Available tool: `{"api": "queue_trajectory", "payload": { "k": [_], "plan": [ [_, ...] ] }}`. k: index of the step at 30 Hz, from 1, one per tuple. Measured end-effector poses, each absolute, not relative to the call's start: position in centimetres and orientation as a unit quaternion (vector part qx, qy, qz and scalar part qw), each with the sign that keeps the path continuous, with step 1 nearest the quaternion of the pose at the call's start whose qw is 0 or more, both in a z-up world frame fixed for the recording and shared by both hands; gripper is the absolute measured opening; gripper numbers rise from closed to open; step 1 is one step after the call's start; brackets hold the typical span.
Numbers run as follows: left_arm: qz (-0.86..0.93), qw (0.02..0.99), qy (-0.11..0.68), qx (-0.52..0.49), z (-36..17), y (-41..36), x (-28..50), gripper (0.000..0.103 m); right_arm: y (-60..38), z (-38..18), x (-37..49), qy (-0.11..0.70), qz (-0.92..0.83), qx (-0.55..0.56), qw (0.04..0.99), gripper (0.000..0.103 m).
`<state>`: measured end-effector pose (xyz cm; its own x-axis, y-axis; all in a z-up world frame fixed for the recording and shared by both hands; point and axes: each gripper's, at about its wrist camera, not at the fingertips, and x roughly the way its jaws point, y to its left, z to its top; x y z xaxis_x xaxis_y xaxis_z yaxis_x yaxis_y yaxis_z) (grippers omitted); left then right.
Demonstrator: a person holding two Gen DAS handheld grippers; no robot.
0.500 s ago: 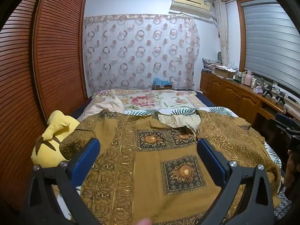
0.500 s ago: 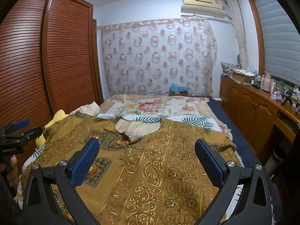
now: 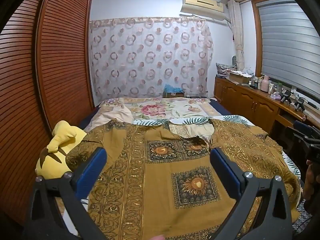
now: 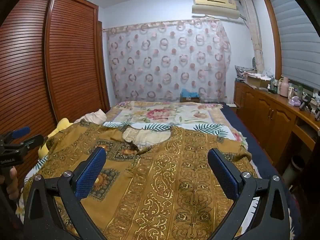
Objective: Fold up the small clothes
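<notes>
I see a mustard-brown garment (image 3: 160, 180) spread flat across the near half of a bed (image 3: 172, 108), neckline toward the far end. Its woven cloth carries gold scrollwork bands and dark square panels, each with an orange sunflower; the scooped neck opening shows a paler lining.

My left gripper (image 3: 158, 172) hangs just above the garment's left half, its two blue, ribbed pads (image 3: 91, 172) spread wide, gripping nothing. My right gripper (image 4: 157, 170) hangs above the right half, likewise spread wide and empty, blue mesh-textured pads (image 4: 91, 172) on black plastic arms.

In the right wrist view the other gripper's handle at far left bears white lettering, too blurred for me to read.

A soft yellow plush toy (image 3: 58, 154) lies at the garment's left edge, touching it. Under the garment lie a leaf-print sheet (image 4: 210, 129) and, farther away, a floral quilt (image 3: 160, 109). A slatted wooden wardrobe (image 3: 40, 80) stands left, a sheer ring-patterned curtain (image 3: 150, 58) hangs far, a wooden cabinet (image 4: 270, 116) runs along the right.
</notes>
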<state>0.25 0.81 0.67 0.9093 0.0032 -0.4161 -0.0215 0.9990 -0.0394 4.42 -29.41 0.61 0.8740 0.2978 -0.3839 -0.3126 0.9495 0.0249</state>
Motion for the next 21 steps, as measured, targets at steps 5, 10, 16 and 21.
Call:
{"api": "queue_trajectory", "payload": {
  "k": [5,10,16,21],
  "plan": [
    [0.008,0.977,0.211,-0.019,1.03,0.36,-0.22,0.103,-29.36,0.65,4.34,0.195,0.158,-0.019,0.968,0.103],
    [0.008,0.977,0.211,-0.017,1.43,0.28,-0.18,0.103,-29.40,0.65,4.36,0.195,0.159,-0.019,0.968,0.103],
    [0.008,0.978,0.209,-0.016,1.35,0.16,-0.22,0.103,-29.45,0.67,4.33,0.195,0.158,-0.018,0.968,0.103],
    [0.009,0.978,0.209,-0.015,1.32,0.09,-0.23,0.103,-29.48,0.67,4.32,0.194,0.158,-0.018,0.968,0.103]
  ]
}}
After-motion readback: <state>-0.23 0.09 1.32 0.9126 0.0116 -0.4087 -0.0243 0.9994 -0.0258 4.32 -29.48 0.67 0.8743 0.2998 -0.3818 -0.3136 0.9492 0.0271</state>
